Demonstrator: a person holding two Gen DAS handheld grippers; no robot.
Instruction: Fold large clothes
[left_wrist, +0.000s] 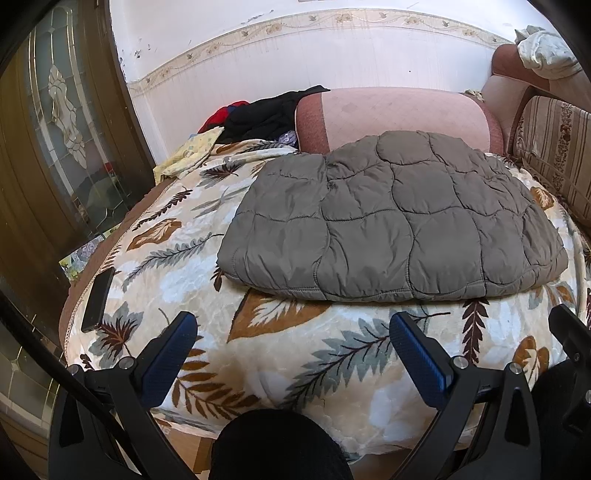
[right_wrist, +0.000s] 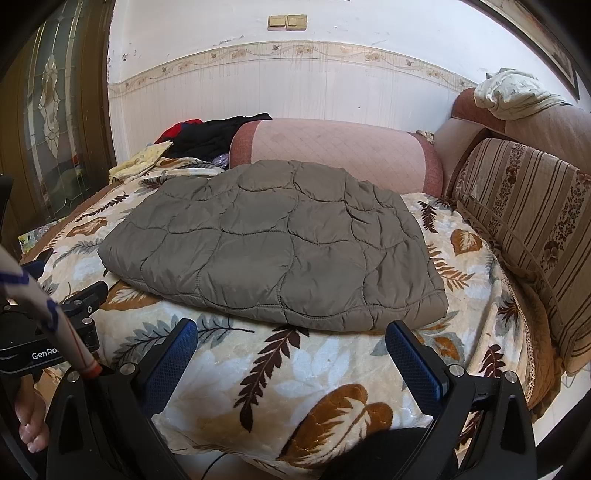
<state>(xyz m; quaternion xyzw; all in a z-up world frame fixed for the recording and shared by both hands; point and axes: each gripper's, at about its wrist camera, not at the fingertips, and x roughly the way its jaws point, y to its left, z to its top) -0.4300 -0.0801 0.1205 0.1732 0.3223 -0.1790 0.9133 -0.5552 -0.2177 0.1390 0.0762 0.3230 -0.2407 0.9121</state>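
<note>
A grey quilted padded garment (left_wrist: 391, 218) lies folded into a flat rectangle on a leaf-patterned blanket (left_wrist: 295, 350); it also shows in the right wrist view (right_wrist: 273, 251). My left gripper (left_wrist: 291, 325) is open and empty, hovering over the blanket in front of the garment's near edge. My right gripper (right_wrist: 291, 332) is open and empty, just short of the garment's near right edge. The left gripper's body (right_wrist: 55, 325) appears at the left of the right wrist view.
A pink bolster (left_wrist: 399, 114) lies behind the garment. A pile of black and red clothes (left_wrist: 258, 118) sits at the back left. A black phone (left_wrist: 98, 299) lies at the blanket's left edge. A striped cushion (right_wrist: 528, 236) lines the right side. A glass door (left_wrist: 66, 147) stands on the left.
</note>
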